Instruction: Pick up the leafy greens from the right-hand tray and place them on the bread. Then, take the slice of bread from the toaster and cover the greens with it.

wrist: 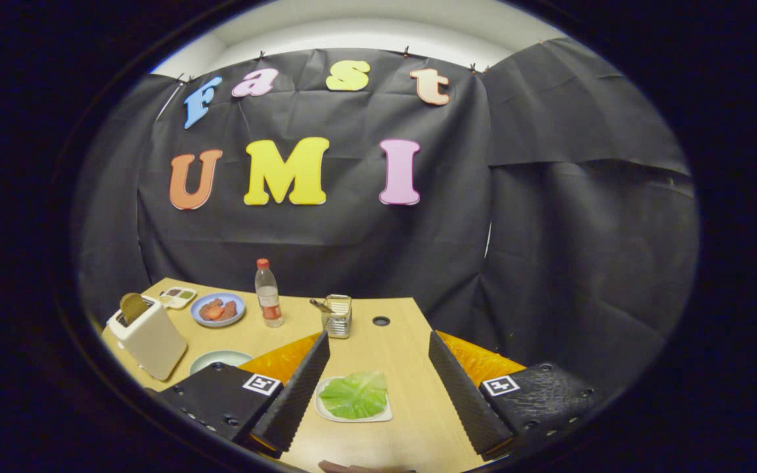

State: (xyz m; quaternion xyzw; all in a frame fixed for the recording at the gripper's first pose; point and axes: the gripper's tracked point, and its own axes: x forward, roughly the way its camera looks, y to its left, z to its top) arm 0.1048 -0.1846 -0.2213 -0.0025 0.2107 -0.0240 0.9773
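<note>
From the gripper view, the gripper (378,387) hangs above a light wooden bench (411,414) with its fingers (296,394) spread wide and holding nothing; between them, close to the left finger, lies a small white tray (326,410) carrying the leafy greens (355,394), a single flat pale-green leaf that covers most of the tray. Beyond the fingers a small wire basket (338,315) stands on the bench with a utensil handle sticking out of it; just to its left is a clear plastic bottle (267,293) with a red cap; left again, a blue plate (218,309) holds reddish pieces of food, and beside it sits a small white dish (177,297) with several compartments. At the far left stands a white toaster (148,335) with a slice of bread (132,307) poking up from its slot; near the toaster, partly hidden behind the left finger's mount, a pale green plate (219,359) rests on the bench; what it holds I cannot tell. A dark round hole (381,321) marks the bench right of the basket.
</note>
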